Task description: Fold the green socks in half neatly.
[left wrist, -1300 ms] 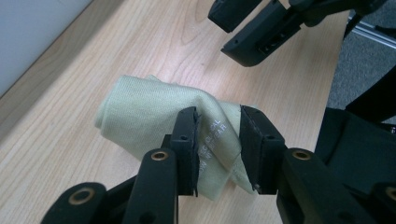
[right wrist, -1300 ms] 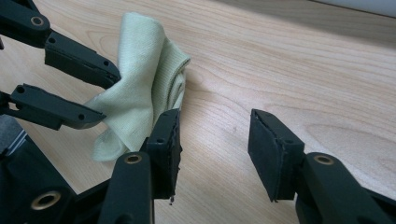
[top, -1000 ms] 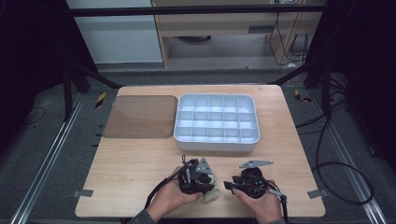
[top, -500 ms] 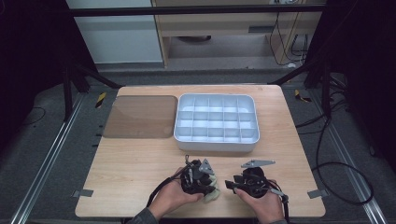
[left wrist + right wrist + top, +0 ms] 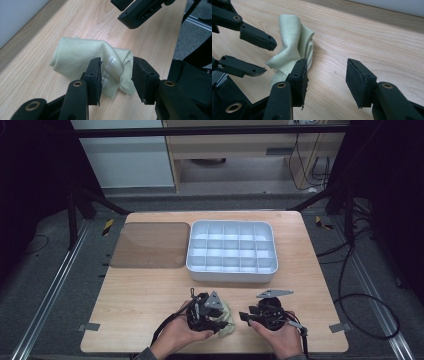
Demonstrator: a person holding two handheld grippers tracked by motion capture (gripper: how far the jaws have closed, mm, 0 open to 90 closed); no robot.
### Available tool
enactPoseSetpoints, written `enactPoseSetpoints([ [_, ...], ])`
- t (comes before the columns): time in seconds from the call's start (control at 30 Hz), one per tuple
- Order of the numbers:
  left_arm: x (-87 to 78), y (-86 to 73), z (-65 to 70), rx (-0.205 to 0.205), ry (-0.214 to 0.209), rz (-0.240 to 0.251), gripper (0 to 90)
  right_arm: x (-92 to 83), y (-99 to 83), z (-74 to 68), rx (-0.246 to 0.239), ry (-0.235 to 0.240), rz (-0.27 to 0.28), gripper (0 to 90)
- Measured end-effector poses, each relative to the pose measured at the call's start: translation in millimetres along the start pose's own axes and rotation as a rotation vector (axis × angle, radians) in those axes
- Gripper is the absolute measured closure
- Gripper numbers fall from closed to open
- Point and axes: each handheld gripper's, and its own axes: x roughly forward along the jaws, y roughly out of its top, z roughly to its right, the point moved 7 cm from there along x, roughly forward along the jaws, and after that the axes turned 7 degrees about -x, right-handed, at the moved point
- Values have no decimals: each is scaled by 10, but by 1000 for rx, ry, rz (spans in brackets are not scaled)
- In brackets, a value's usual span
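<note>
- Pale green cloth (image 5: 82,56), crumpled and partly folded, lies on the wooden table (image 5: 140,295) near its front edge, well apart from the white compartment tray (image 5: 231,251) and on the person's side of it.
- Seen from the high view, the cloth (image 5: 226,316) sits just in front of the tray's near wall, between the two hands.
- Left gripper (image 5: 117,72) points at the cloth; its jaws have just been opening and now stand spread, with a raised fold of the cloth bearing white lettering between them. The pads do not press on it, though the left pad sits close against the fabric.
- Right gripper (image 5: 325,75) rests just beside the cloth, on the side away from the left hand (image 5: 182,332). Its jaws stand apart over bare wood; the cloth (image 5: 294,42) lies beside its left pad, and whether they touch cannot be told.
- Brown translucent lid (image 5: 150,245) lies flat beside the tray, on its left.
- Right hand (image 5: 277,335) holds its gripper low over the table, in front of the tray's right half.
</note>
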Motion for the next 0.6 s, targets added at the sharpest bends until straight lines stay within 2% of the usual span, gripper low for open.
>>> enactPoseSetpoints([
  [0.13, -151, -48, -77, -14, 49, 27, 543, -24, 33, -22, 1, 0, 4, 497],
  [0.23, -285, -126, -223, -40, 103, 48, 480, -35, 93, -65, -9, 5, 10, 467],
  [0.33, -415, -228, -402, -87, 153, 73, 408, -11, 172, -132, -32, 5, 11, 421],
  [0.43, -518, -376, -580, -120, 207, 84, 333, 46, 263, -216, -55, 13, 6, 363],
  [0.53, -590, -565, -721, -153, 224, 91, 274, 151, 350, -278, -63, 26, -7, 313],
  [0.6, -616, -705, -813, -164, 251, 78, 251, 229, 380, -307, -70, 35, -18, 318],
])
